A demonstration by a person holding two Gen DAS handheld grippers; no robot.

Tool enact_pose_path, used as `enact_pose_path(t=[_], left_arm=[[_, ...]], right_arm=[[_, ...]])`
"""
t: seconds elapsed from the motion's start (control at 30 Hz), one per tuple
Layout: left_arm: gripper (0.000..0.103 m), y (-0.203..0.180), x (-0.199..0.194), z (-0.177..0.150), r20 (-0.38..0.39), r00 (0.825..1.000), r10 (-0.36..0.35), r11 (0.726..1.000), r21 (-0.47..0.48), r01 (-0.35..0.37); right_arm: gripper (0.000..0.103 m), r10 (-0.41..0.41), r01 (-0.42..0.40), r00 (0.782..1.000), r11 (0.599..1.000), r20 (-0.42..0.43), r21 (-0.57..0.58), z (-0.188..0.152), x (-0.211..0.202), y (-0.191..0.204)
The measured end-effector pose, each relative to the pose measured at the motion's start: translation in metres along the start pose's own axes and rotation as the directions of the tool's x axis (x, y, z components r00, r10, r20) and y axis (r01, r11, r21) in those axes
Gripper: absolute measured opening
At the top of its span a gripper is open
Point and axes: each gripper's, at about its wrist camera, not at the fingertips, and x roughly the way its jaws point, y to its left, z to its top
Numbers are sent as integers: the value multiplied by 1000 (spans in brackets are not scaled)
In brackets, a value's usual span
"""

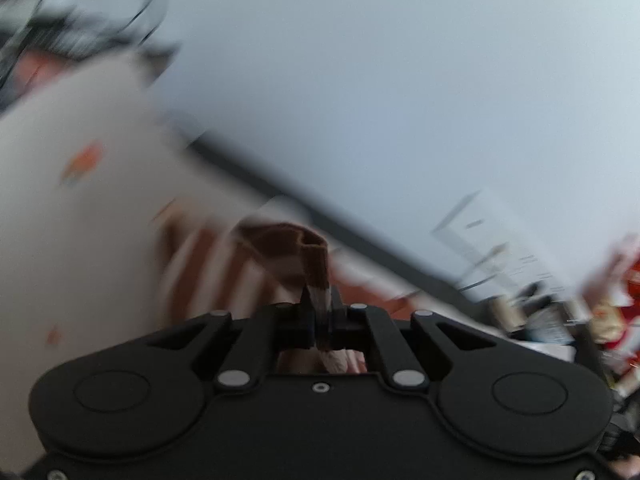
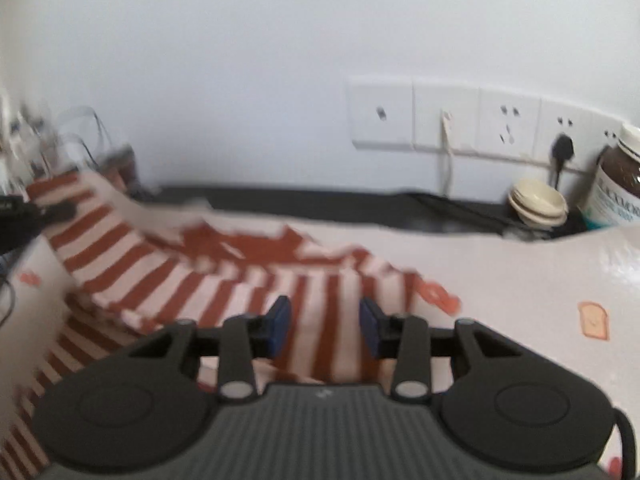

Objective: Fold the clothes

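Rust-and-white striped shirt (image 2: 224, 280) lies rumpled across the patterned cloth (image 2: 520, 280), centre-left of right-wrist view. L gripper (image 1: 320, 312) is pressed together, pinching a brown fold of shirt, lower centre of its blurred view. R gripper (image 2: 325, 326) is spread w/ blue pads (image 2: 280, 322) above the stripes, nothing gripped.

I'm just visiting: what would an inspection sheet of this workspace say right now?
Surface: pale cloth with small printed pictures.
Job's things: striped garment, red-brown and white, rumpled.
Clutter: stacked bowls, brown jar.
Grippers: left gripper shut on a garment edge; right gripper open above the stripes.
Cables: black plug and white cord at the wall sockets.
Surroundings: plain white wall.
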Motion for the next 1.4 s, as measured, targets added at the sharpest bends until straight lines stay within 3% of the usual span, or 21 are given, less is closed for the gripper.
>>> enact_pose_path(t=[0.07, 0.13, 0.2, 0.3, 0.57, 0.77, 0.93, 1.0, 1.07, 1.1, 1.17, 1.4], left_arm=[[5, 14, 4, -8, -22, 998, 52, 999, -11, -52], [5, 12, 5, -14, -26, 998, 58, 998, 12, -58], [5, 7, 4, -17, -19, 998, 54, 998, 40, -53], [5, 5, 3, -15, -13, 998, 55, 998, 28, -54], [5, 1, 5, -20, -35, 996, 83, 995, 50, -81], [5, 1, 5, -25, -43, 995, 91, 995, 45, -89], [5, 0, 2, -26, -31, 995, 92, 995, 35, -91], [5, 0, 1, -27, -29, 995, 92, 995, 28, -92], [5, 1, 0, -27, -26, 995, 96, 995, 21, -95], [5, 1, -1, -27, -25, 995, 98, 995, 18, -98], [5, 2, -1, -28, -25, 994, 102, 995, 9, -102], [5, 3, 1, -29, -29, 993, 115, 993, -7, -115]], right_arm=[[36, -46, 47, 998, 999, -40, 12, -6, 12, -4], [36, -64, 69, 996, 994, -60, 85, -13, 18, -10], [36, -47, 55, 997, 991, -65, 121, -22, 18, -12], [22, -33, 43, 996, 993, -88, 109, -32, 16, -10], [17, -17, 39, 992, 985, -128, 170, -66, 7, -17], [14, -34, 56, 991, 983, -127, 173, -61, -3, -17], [16, -51, 54, 998, 986, -23, 155, -21, -5, -24], [17, -53, 53, 999, 997, -5, 57, 1, 4, -16], [33, -44, 43, 999, 997, -9, -70, 20, 18, -4], [40, -40, 36, 999, 992, -24, -124, 27, 26, 1], [41, -52, 35, 994, 986, -98, -166, 39, 47, 6], [41, -82, 55, 965, 992, -251, -114, 27, 95, 3]])
